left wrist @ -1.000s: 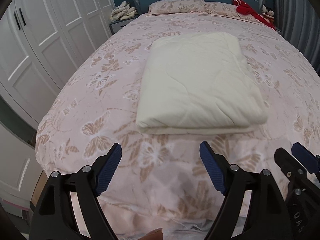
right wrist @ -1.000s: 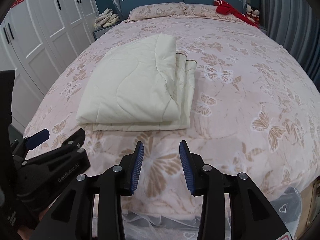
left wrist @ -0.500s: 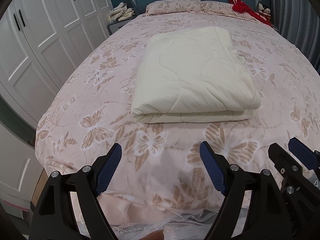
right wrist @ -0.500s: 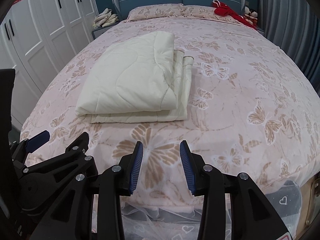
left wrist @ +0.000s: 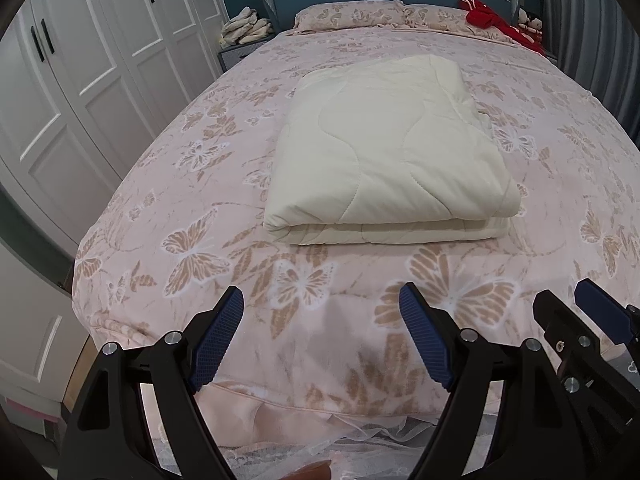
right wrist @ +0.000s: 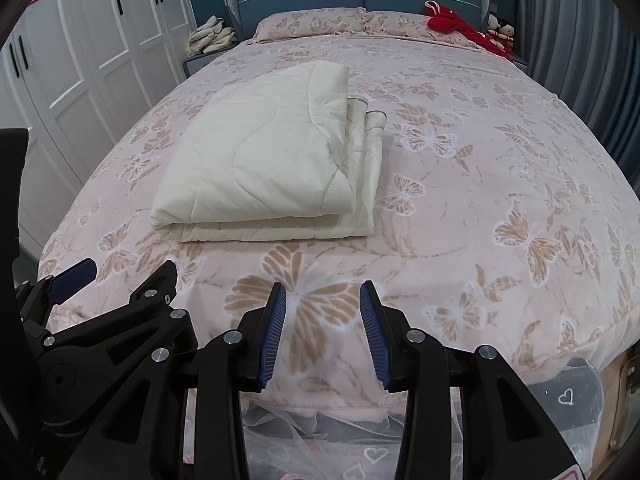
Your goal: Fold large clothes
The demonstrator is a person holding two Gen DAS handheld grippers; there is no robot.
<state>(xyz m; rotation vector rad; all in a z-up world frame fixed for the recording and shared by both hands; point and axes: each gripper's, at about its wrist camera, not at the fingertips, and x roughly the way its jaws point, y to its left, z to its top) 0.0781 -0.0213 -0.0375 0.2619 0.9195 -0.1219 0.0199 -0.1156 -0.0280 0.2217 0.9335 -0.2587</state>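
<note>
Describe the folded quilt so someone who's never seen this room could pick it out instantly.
Start at the bed, spread with a pink cover printed with tan butterflies. On it, nearer the foot and toward the white wardrobe side, lies the folded quilt. It is the only plain cream, stitched bundle there, unlike the patterned pillows and the red cloth at the headboard.

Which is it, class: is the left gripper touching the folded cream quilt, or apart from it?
Apart. The left wrist view shows the left gripper, jaws open and empty, with a band of butterfly bedspread between its fingertips and the folded cream quilt.
</note>
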